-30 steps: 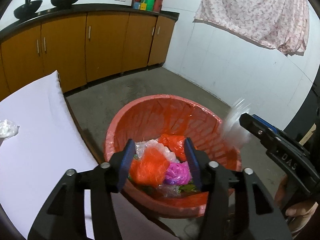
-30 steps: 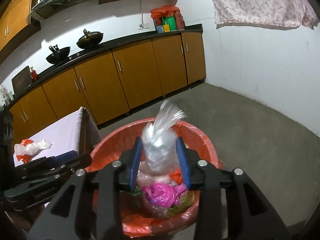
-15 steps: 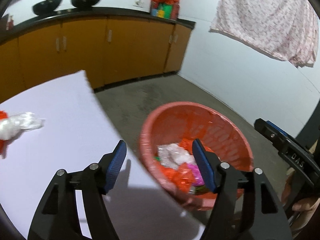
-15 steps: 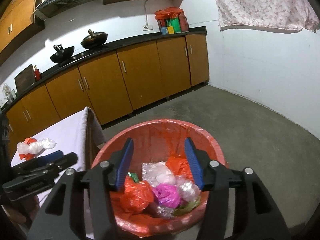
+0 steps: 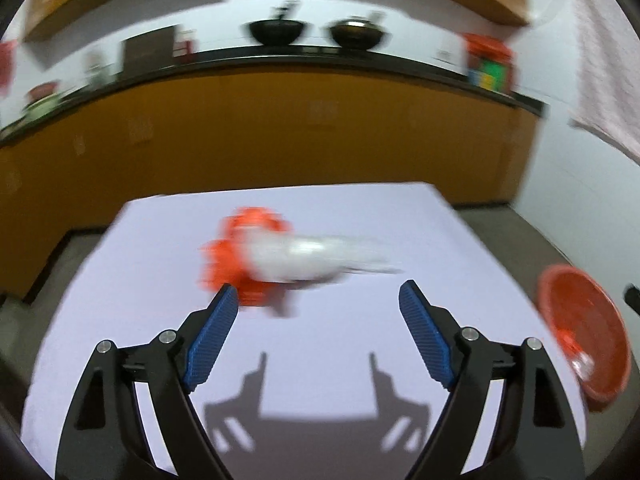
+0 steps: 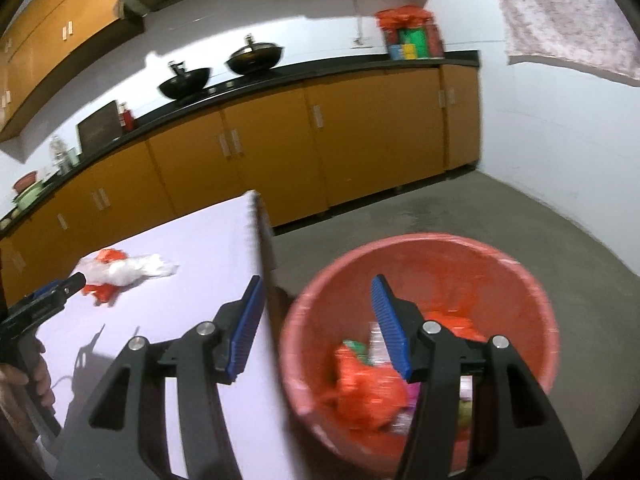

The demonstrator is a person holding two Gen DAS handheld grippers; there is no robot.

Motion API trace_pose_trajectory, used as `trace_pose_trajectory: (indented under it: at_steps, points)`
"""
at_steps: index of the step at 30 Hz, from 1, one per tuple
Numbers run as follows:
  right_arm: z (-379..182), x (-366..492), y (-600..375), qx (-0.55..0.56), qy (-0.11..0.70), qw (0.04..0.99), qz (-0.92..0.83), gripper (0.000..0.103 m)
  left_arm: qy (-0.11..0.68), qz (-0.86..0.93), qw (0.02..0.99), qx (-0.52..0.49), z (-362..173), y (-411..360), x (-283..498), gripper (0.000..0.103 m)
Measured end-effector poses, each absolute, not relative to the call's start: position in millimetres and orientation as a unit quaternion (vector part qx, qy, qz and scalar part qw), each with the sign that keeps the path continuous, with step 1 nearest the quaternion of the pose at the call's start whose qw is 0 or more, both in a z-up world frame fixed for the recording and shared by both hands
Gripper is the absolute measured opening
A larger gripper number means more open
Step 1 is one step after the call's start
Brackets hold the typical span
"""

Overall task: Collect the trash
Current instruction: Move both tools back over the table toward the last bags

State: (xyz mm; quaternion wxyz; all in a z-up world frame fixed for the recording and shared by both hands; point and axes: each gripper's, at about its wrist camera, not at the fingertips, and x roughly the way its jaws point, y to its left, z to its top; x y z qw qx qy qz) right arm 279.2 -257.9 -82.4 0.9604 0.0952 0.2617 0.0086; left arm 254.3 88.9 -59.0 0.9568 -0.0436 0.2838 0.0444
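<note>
A clear plastic bag (image 5: pixel 316 258) and a crumpled orange bag (image 5: pixel 240 256) lie together on the white table (image 5: pixel 160 340); they also show in the right wrist view, clear bag (image 6: pixel 132 270) over orange bag (image 6: pixel 105 256). My left gripper (image 5: pixel 318 302) is open and empty, just short of this trash. The red basket (image 6: pixel 532 320) stands on the floor right of the table and holds orange, pink and clear bags (image 6: pixel 372 388). My right gripper (image 6: pixel 316 300) is open and empty over the table edge and the basket rim.
Orange kitchen cabinets (image 6: pixel 360 140) with a black counter run along the back wall, with two black woks (image 6: pixel 256 56). A flowered cloth (image 6: pixel 560 12) hangs on the right wall. Grey floor (image 6: pixel 500 204) lies beyond the basket. The basket (image 5: pixel 584 336) sits at the left view's right edge.
The right gripper opened and dropped its clear bag into the basket. The left gripper swung left from the basket to the table and now faces the remaining trash, jaws wider.
</note>
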Motion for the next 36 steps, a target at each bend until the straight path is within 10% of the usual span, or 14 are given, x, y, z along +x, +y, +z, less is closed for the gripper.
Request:
trace_pose_trajectory:
  at_steps: [28, 32, 36]
  points:
    - [-97.3, 386.8, 53.4, 0.012, 0.319, 0.912, 0.259, 0.036, 0.280, 0.189, 0.938, -0.077, -80.1, 264.7, 243.1, 0.083]
    - [-104.7, 395.7, 60.5, -0.002, 0.332, 0.907, 0.257, 0.009, 0.285, 0.168, 0.940, -0.088, -82.7, 261.3, 252.4, 0.086]
    - [-107.3, 389.6, 48.9, -0.001, 0.331, 0.908, 0.257, 0.004, 0.288, 0.139, 0.942, -0.098, -83.9, 249.4, 259.8, 0.090]
